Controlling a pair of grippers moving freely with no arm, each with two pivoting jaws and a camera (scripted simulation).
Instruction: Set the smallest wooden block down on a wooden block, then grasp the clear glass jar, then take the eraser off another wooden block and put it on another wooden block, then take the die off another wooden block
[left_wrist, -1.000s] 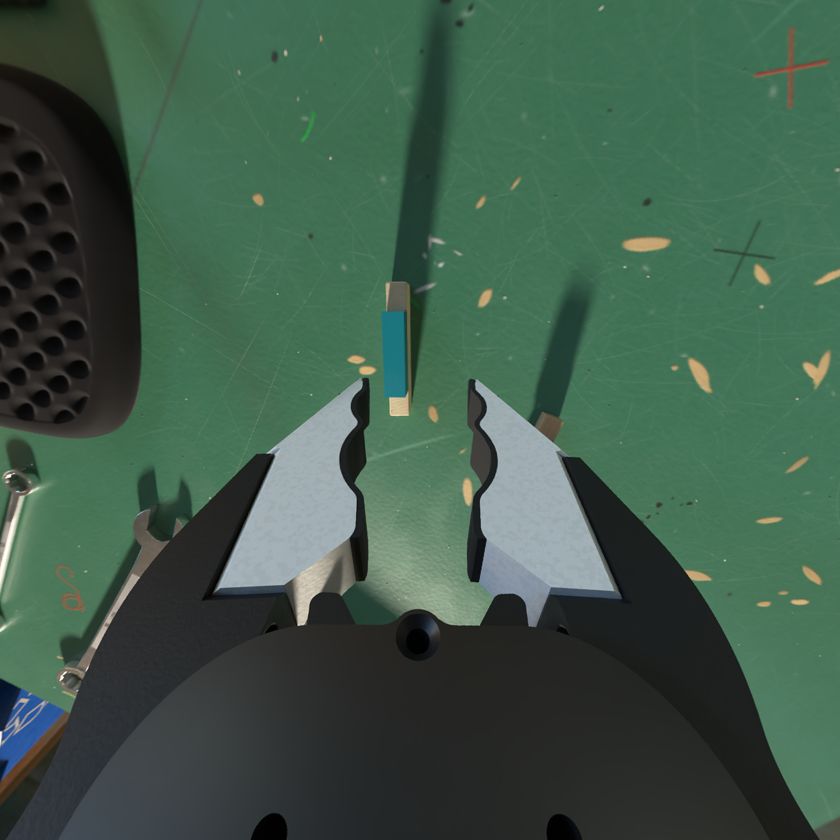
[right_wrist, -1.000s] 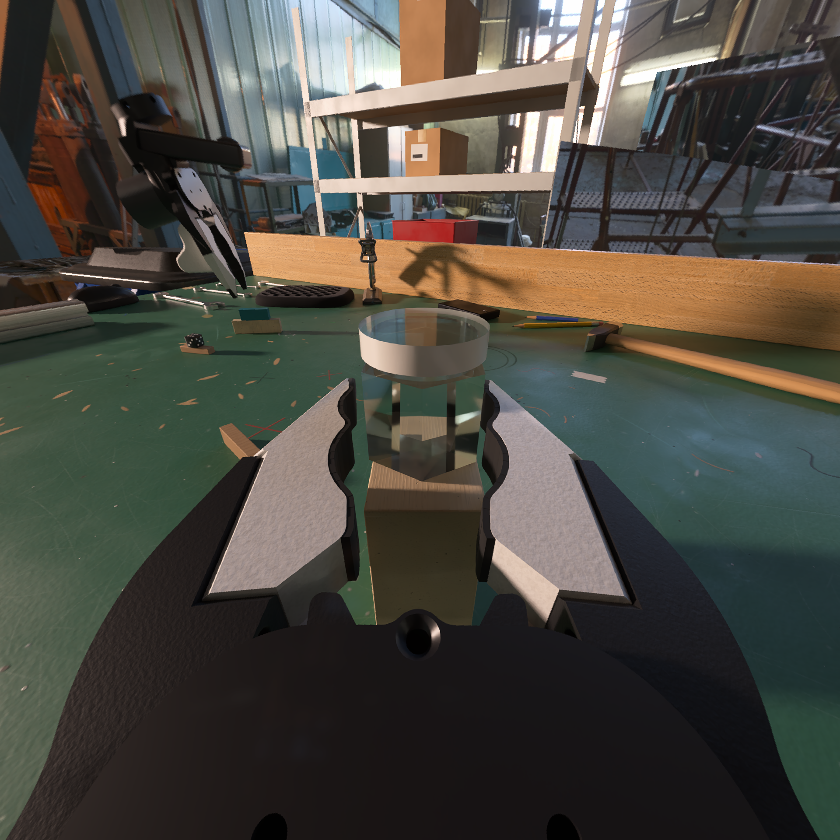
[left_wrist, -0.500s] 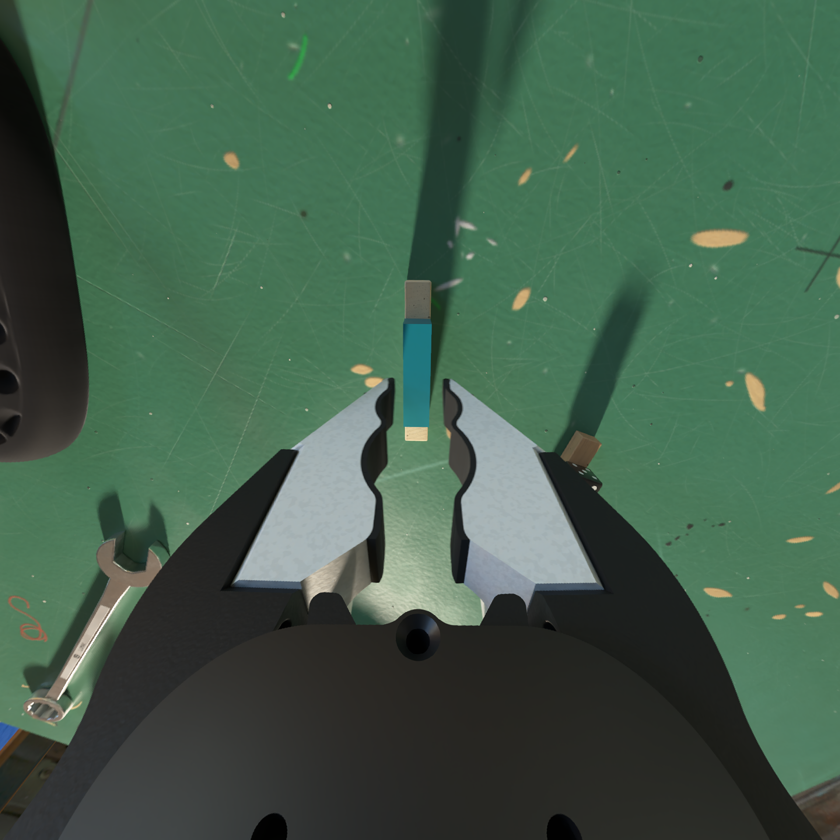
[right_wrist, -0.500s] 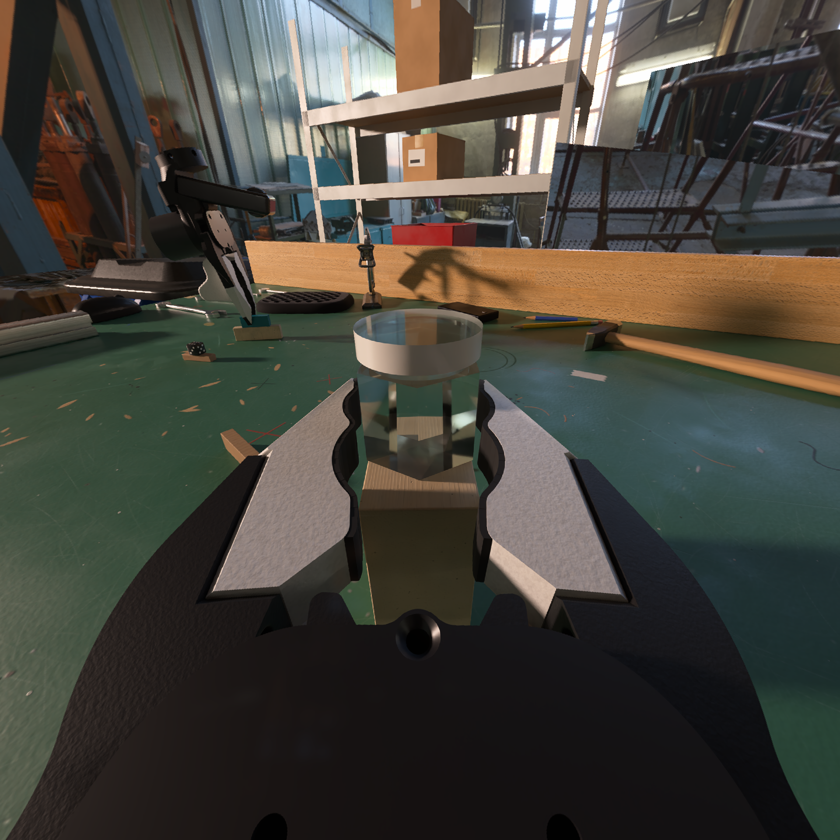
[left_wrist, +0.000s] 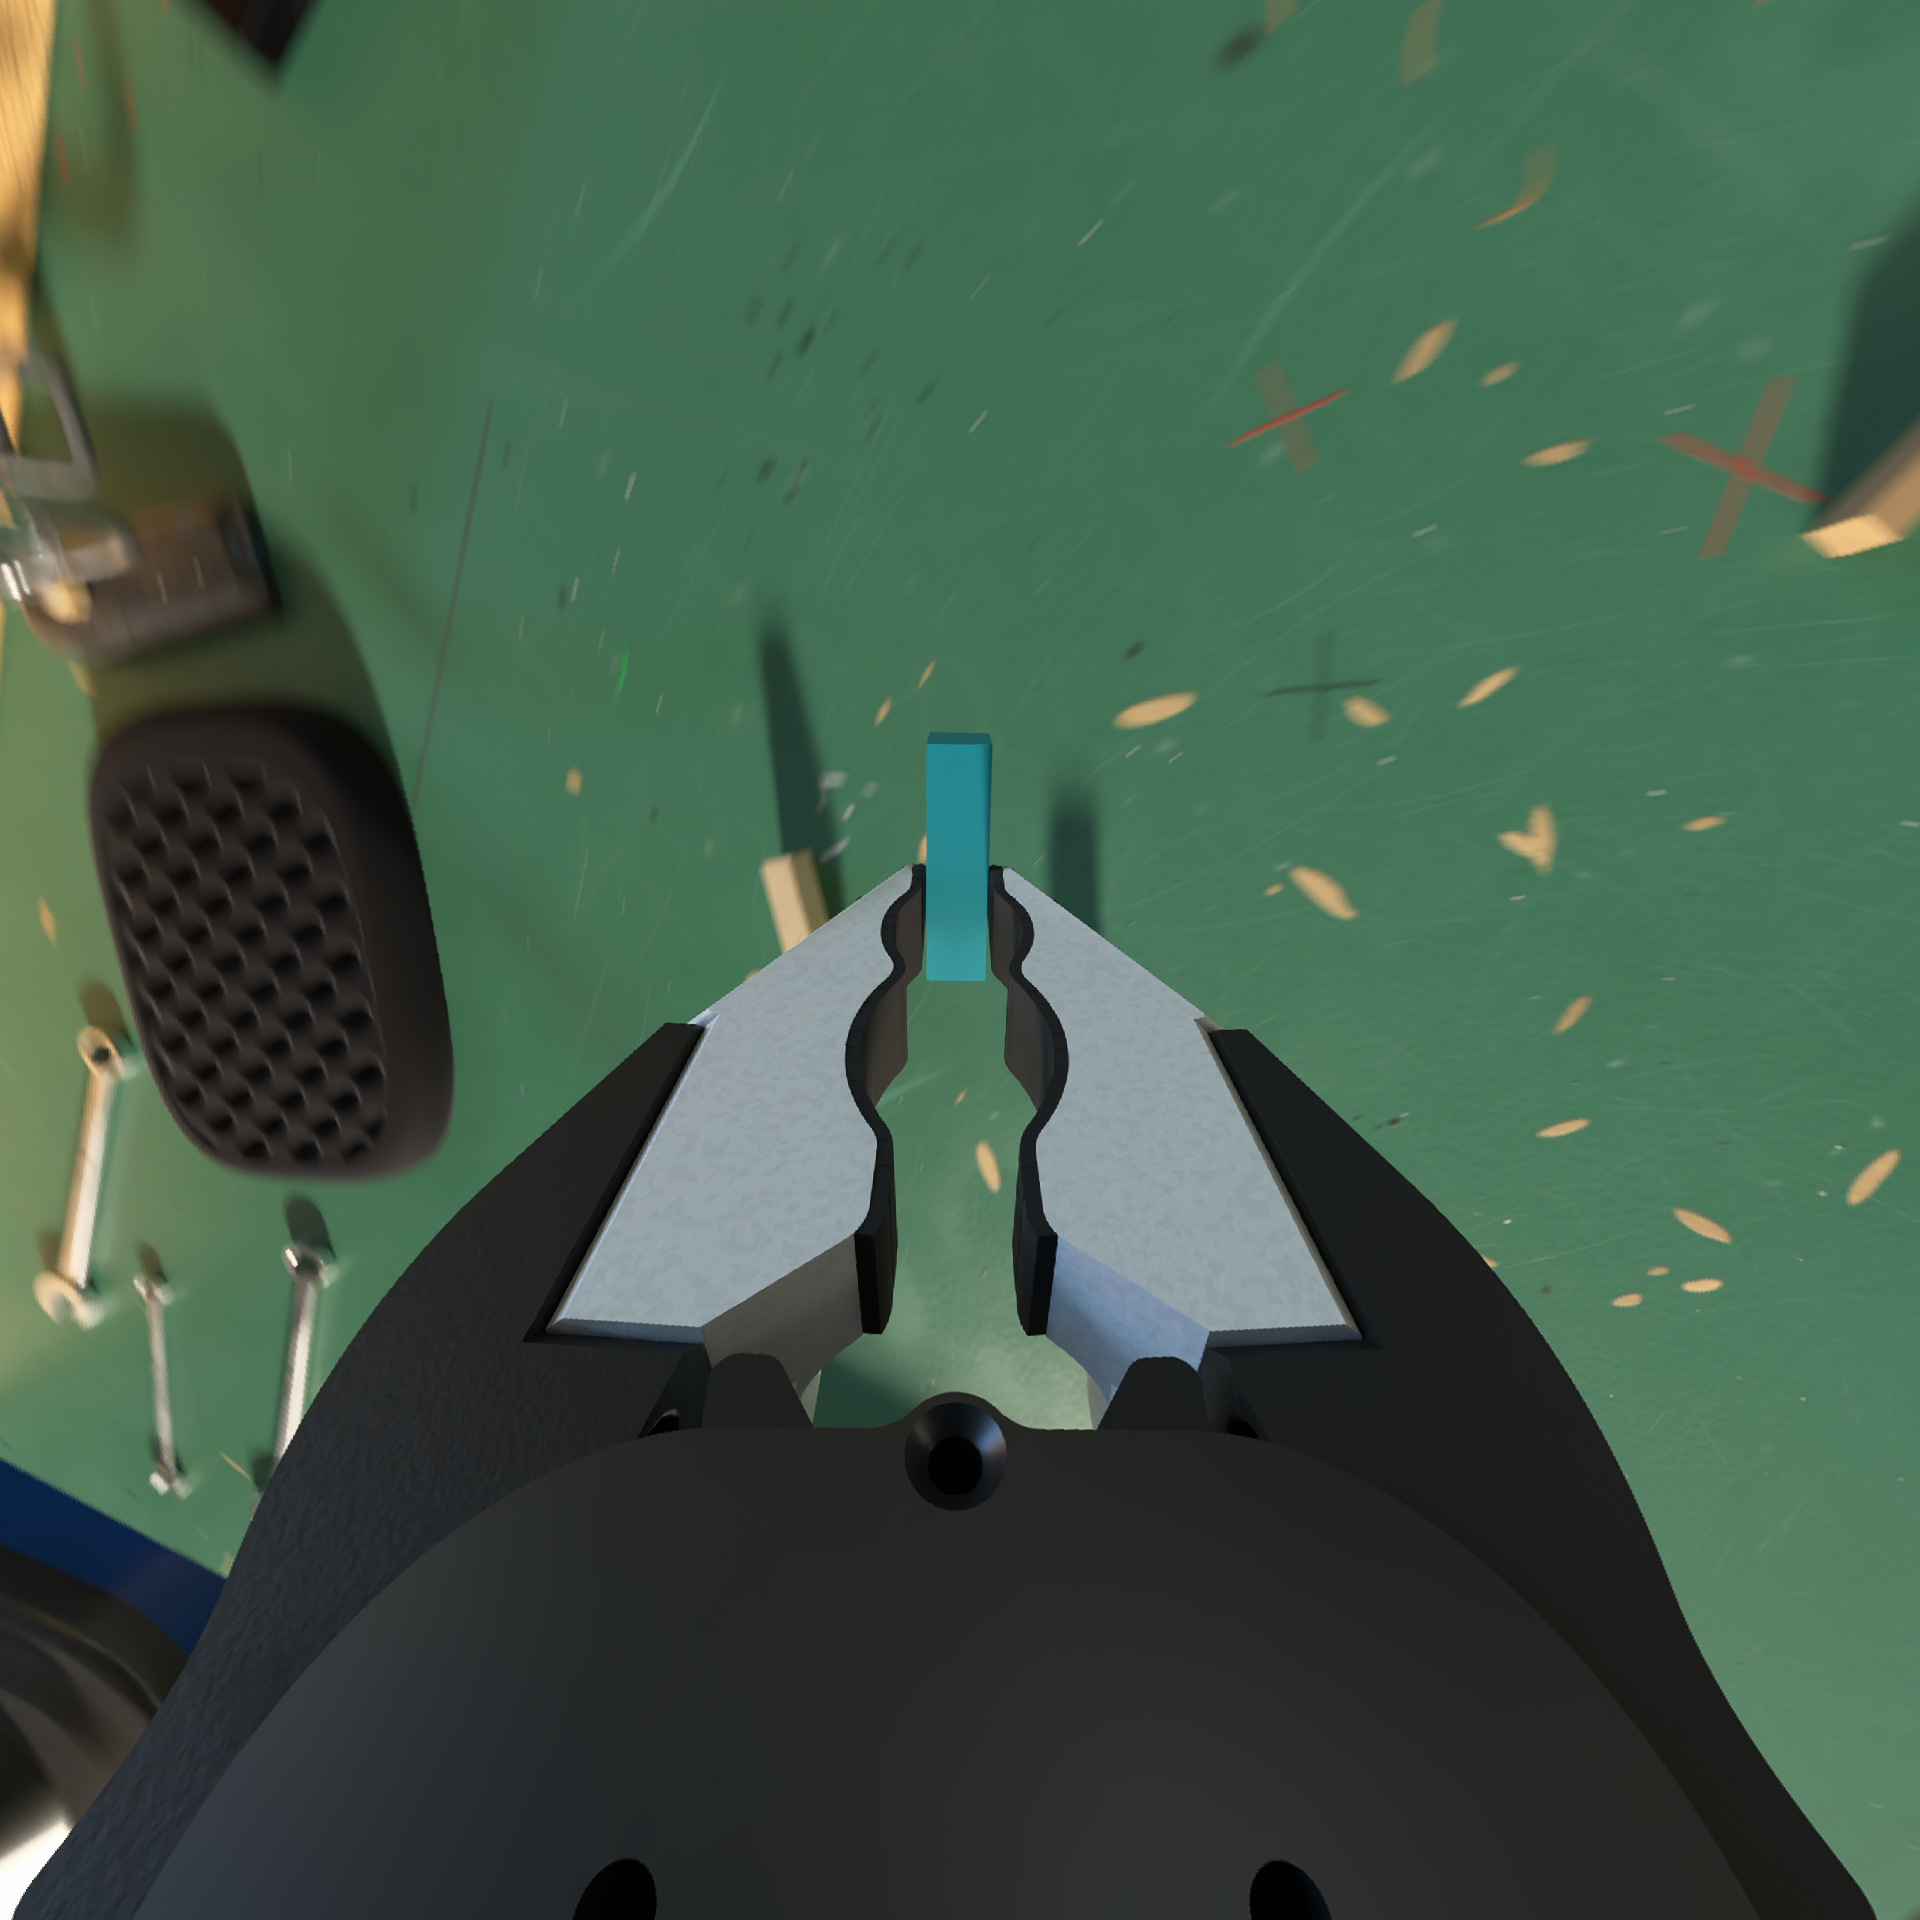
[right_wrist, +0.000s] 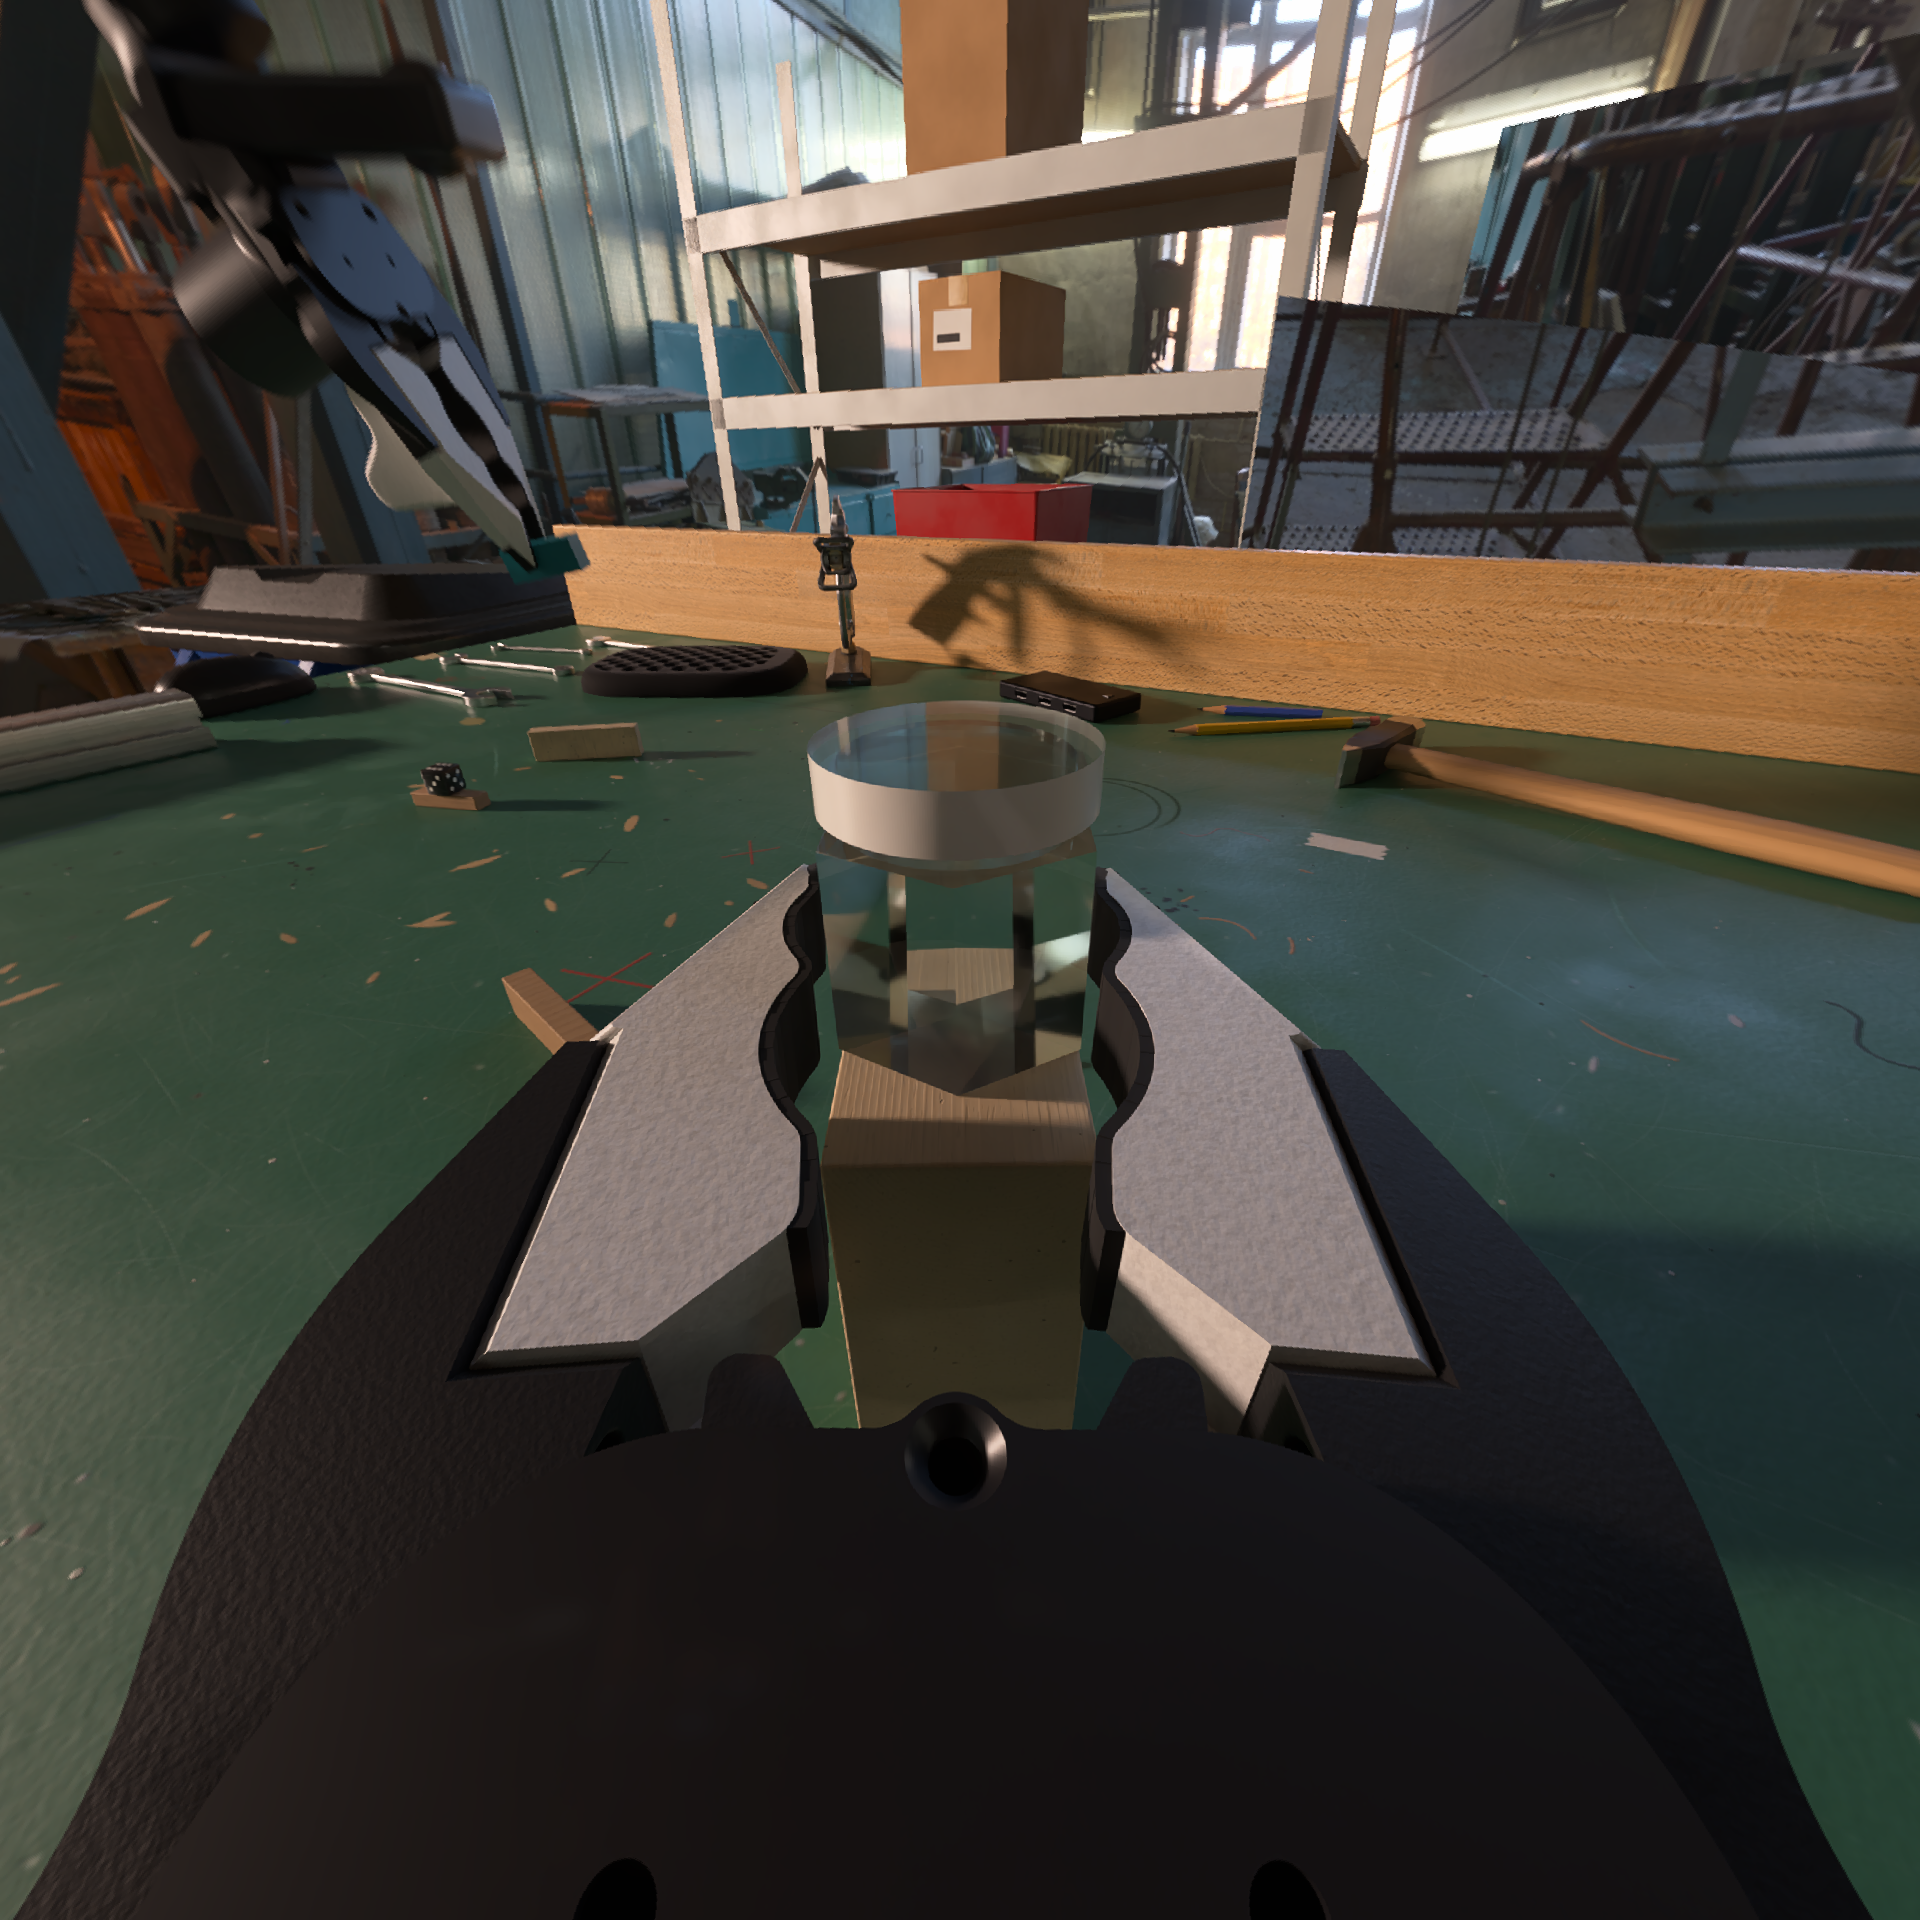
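Up above the green bench top (left_wrist: 1351, 1039) I'm holding the eraser (left_wrist: 957, 831) in the left gripper (left_wrist: 957, 883) — the teal bar is pinched by its lower half between the very tips, jaws narrowed right onto its flat sides, and the rest is poking out past them. It's hanging well clear of the wooden block (left_wrist: 792, 896) it came off, which is lying just left of the eraser in the left wrist view.

I'm guessing the eraser is light and a bit rubbery, so it's probably gripping fine, but with only the tips on it I'm worrying it could pivot. Taking it nearer the middle would be safer.

Over on the other side, the right gripper (right_wrist: 956, 1060) is closing on the clear glass jar (right_wrist: 954, 935), both pads touching its walls below the lid. The jar is standing on a tall wooden block (right_wrist: 956, 1195). Glass is stiff, slick and breakable — I'm keeping that squeeze steady.

Left of the jar, farther back, the die (right_wrist: 444, 777) is sitting on its own little block (right_wrist: 449, 798).
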